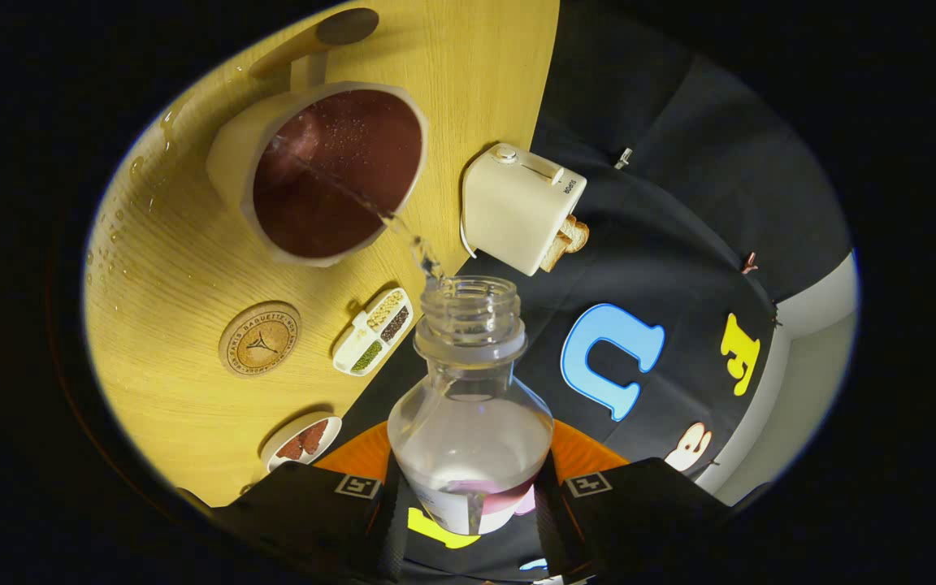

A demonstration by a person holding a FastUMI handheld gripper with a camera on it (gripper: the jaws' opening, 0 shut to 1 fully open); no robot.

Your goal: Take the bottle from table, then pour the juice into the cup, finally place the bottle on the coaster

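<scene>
My gripper (472, 496) is shut on a clear plastic bottle (472, 422), one finger on each side of its body. The bottle has no cap and is tipped over, its open mouth (470, 296) pointing toward the cup. A thin clear stream (403, 231) runs from the mouth into the white cup (228, 158), whose dark brown inside (338, 175) holds liquid. A little liquid is left in the bottle. The round cork coaster (260, 338) lies on the wooden table (184, 268), beside the cup and to the side of the bottle's neck.
A white toaster (517, 207) with bread in its slot stands at the table's edge beyond the bottle. A small divided dish (374, 331) of grains lies near the coaster, and a white plate (303, 441) near my fingers. Water drops (123, 219) dot the table.
</scene>
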